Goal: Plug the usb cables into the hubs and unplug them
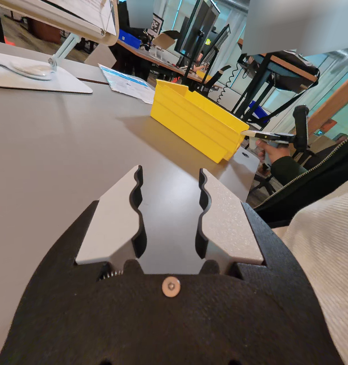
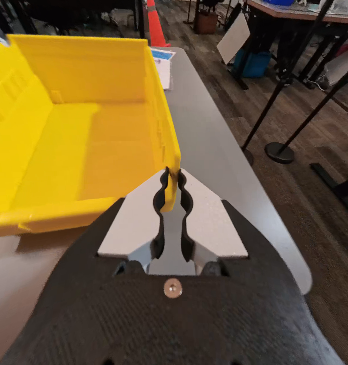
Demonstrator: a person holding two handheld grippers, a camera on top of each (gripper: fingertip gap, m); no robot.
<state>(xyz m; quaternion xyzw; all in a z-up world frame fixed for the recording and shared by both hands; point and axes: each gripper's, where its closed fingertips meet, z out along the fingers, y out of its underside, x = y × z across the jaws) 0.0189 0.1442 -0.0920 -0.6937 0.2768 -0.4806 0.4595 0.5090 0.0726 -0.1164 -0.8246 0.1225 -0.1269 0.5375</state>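
USB cables and hubs nowhere in sight, can't tell where. Right gripper [image 2: 172, 171] pinched onto yellow bin [image 2: 70, 128] corner wall, probably to drag it. Left gripper [image 1: 170, 167] spread wide, nothing between fingers, just table [image 1: 60, 148].

Yellow bin [image 2: 70, 118] tilted, corner clamped in right tool [image 2: 172, 173].

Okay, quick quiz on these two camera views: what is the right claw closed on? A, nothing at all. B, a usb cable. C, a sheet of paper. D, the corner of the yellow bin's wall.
D: in the right wrist view the right claw pinches the near corner of the yellow bin, its wall sitting between the two dark pads, and the left wrist view shows the same grip from the side.
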